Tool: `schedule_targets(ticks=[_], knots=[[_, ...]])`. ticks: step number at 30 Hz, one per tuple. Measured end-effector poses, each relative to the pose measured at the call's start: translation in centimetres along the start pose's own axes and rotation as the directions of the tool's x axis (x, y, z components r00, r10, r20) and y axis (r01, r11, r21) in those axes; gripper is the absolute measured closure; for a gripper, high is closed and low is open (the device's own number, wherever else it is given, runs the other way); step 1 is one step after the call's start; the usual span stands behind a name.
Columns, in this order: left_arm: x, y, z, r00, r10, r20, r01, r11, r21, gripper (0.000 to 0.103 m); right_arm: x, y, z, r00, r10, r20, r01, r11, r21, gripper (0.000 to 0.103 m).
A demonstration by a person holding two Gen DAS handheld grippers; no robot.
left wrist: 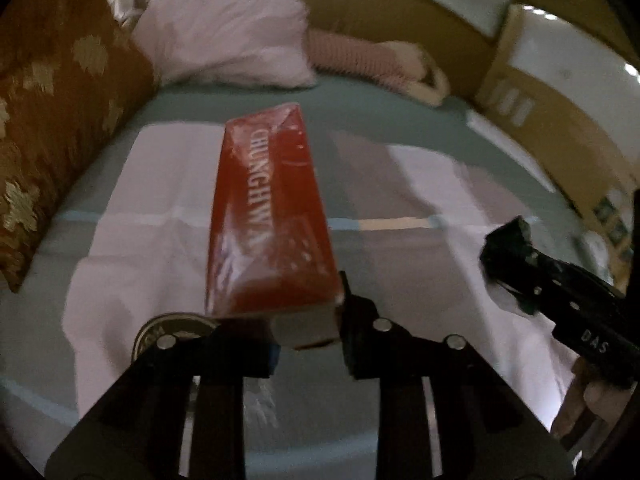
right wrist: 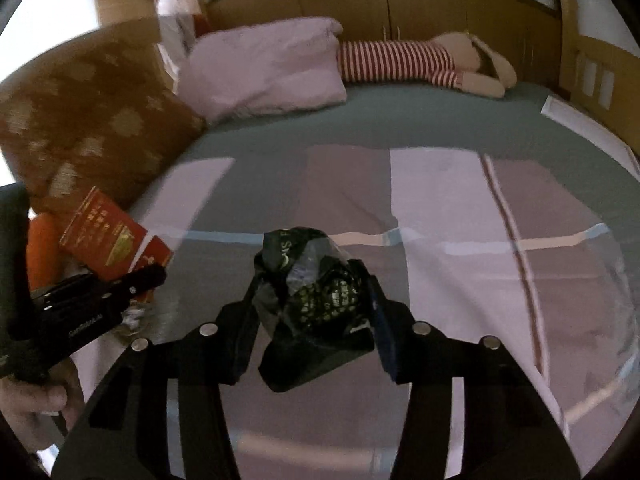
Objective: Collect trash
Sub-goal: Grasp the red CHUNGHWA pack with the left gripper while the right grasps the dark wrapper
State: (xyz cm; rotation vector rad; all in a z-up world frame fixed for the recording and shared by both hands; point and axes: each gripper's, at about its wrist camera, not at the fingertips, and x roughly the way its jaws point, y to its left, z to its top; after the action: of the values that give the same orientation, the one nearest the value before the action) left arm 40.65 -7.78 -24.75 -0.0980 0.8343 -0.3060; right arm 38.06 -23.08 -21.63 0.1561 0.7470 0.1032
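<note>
Over the bed [right wrist: 440, 128] — both my tongs are loaded and up off the blanket [left wrist: 132, 248]. Red carton [left wrist: 266, 216]: stiff, light, glossy wrap (likely slick), so I take it across the short end. Left gripper [left wrist: 308, 336] is clamped there on its near end, jaws narrow, carton sticking out forward. Black wrapper [right wrist: 316, 300]: crumpled film, near weightless, soft — grab anywhere in the bulk. Right gripper [right wrist: 312, 320] is half closed, pinching it between the pads.

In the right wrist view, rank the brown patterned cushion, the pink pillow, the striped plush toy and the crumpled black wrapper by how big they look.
1. brown patterned cushion
2. pink pillow
3. striped plush toy and crumpled black wrapper: look alike; the wrapper is nearer the camera.
</note>
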Motion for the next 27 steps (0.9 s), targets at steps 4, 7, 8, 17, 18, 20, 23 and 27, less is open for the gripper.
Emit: schedule_targets(ticks=[4, 7, 8, 17, 18, 20, 23, 27], knots=[[-6.2, -1.8, -1.3, 0.997, -0.075, 0.032, 0.075, 0.997, 0.016, 0.079, -5.2, 0.6, -1.5, 0.999, 0.016, 0.035, -0.016, 1.0, 0.003, 0.052], [-10.3, -2.9, -2.6, 0.995, -0.093, 0.044, 0.093, 0.995, 0.022, 0.079, -9.8, 0.9, -3.2, 0.997, 0.021, 0.072, -0.022, 1.0, 0.01, 0.052], [-11.7, -3.6, -3.2, 0.995, -0.089, 0.045, 0.088, 0.995, 0.039, 0.079, -10.7, 1.0, -3.6, 0.997, 0.021, 0.081, -0.022, 1.0, 0.008, 0.052], [-19.4, -8.2, -9.4, 0.998, -0.032, 0.055, 0.025, 0.991, 0.129, 0.079, -16.8, 1.4, -10.0, 0.996, -0.025, 0.08, 0.026, 1.0, -0.004, 0.052], [-19.8, -8.6, -9.9, 0.998, -0.023, 0.061, 0.015, 0.991, 0.135, 0.079, -17.1, 1.3, -10.3, 0.996, -0.039, 0.083, 0.039, 0.999, -0.006, 0.052], [-20.3, -8.8, -10.8, 0.997, -0.003, 0.076, -0.008, 0.99, 0.14, 0.079, -17.1, 1.1, -10.8, 0.995, -0.055, 0.078, 0.055, 0.998, 0.001, 0.052], [-20.1, -8.6, -11.9, 0.996, 0.027, 0.08, -0.038, 0.989, 0.142, 0.079, -16.8, 0.6, -10.9, 0.997, -0.053, 0.064, 0.051, 0.998, 0.033, 0.052], [-19.7, -8.1, -12.8, 0.997, 0.044, 0.058, -0.051, 0.99, 0.13, 0.079, -16.2, 1.0, -10.9, 0.996, -0.062, 0.057, 0.061, 0.998, 0.019, 0.052]])
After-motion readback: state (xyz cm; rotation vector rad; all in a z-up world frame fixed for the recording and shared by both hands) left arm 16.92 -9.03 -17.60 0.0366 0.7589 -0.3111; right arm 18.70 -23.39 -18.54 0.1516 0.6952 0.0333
